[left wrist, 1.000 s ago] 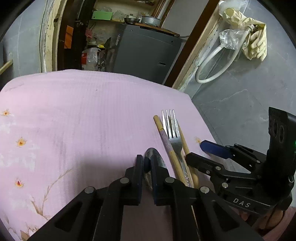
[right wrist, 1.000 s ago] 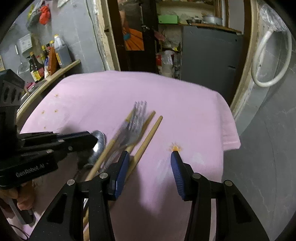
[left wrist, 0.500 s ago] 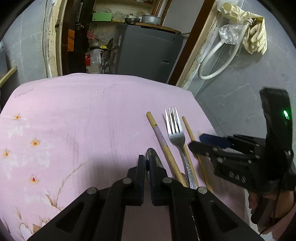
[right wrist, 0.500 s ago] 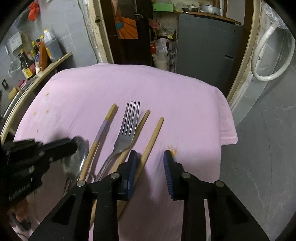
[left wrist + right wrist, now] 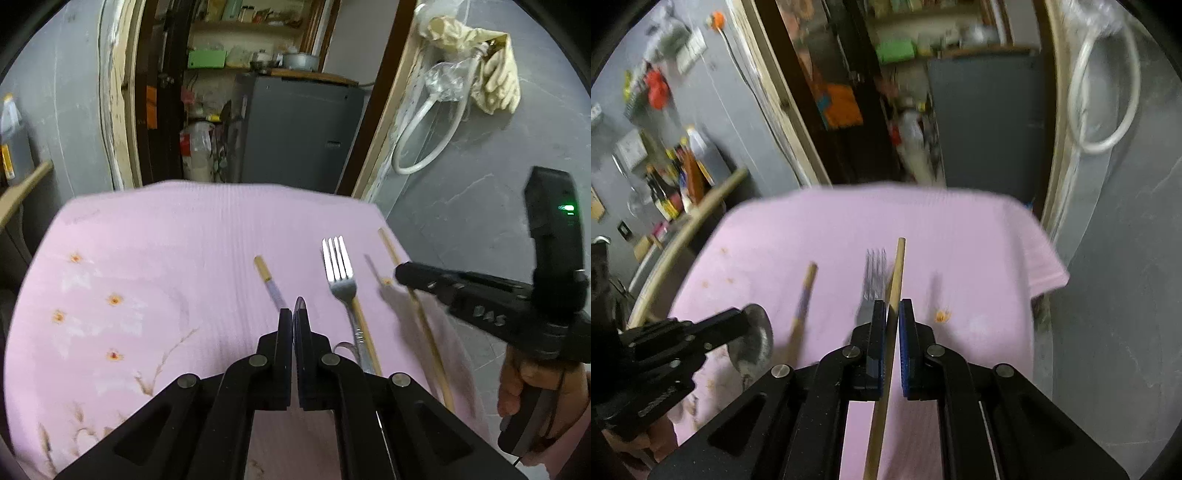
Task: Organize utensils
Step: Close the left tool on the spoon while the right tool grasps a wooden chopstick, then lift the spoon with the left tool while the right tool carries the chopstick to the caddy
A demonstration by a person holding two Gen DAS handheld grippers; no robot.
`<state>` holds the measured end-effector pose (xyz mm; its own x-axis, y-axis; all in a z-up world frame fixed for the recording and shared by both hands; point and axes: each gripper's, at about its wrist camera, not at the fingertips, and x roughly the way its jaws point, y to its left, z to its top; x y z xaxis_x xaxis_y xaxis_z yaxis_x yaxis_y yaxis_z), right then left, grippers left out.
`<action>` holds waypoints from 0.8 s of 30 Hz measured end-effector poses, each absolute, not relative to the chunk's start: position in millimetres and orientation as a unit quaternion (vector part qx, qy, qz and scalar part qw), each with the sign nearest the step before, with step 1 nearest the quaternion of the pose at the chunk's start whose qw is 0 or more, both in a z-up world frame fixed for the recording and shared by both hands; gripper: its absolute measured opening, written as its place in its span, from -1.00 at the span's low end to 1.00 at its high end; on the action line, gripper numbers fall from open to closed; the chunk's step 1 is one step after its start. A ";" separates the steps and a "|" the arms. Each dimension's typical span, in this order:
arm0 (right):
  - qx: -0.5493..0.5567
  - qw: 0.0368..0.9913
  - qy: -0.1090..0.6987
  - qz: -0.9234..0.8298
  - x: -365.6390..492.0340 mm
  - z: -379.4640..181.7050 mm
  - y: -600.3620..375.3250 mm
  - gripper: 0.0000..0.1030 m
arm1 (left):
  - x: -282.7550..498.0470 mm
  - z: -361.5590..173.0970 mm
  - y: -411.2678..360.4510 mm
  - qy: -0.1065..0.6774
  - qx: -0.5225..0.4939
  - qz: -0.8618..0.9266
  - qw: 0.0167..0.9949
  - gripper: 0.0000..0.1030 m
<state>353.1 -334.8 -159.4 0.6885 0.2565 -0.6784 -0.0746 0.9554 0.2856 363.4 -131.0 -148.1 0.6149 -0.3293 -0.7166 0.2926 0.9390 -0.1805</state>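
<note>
I hold a spoon (image 5: 753, 339) clamped in my left tool (image 5: 293, 319) and a chopstick (image 5: 892, 306), running lengthwise between the pads, in my right tool (image 5: 892, 314), above the fork (image 5: 340, 273) on the worktop (image 5: 166, 258).

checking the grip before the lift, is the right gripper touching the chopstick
Touching. The right wrist view shows the right gripper with both blue pads pressed against the chopstick, which runs straight between them.

Pink cloth, pale wood, silver steel

Pink cloth (image 5: 184, 258) with orange flowers; silver fork (image 5: 341, 277); tan chopstick (image 5: 895, 280); blue-padded black hand-held gripper (image 5: 893, 317).
</note>
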 end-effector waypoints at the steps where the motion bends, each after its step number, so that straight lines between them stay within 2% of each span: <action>1: 0.118 0.915 0.374 0.089 347.4 -152.4 -335.0 -0.89 | 358.6 -142.0 -130.3 0.396 -0.022 -0.174 0.901 -0.95; 14: 0.082 0.971 0.222 0.040 236.8 -58.1 -323.8 -0.90 | 287.9 -73.1 -108.3 0.292 -0.014 -0.184 0.938 -0.95; 24: 0.083 0.986 0.139 0.035 180.9 15.9 -287.1 -0.90 | 243.0 -16.4 -62.7 0.217 -0.023 -0.160 0.963 -0.96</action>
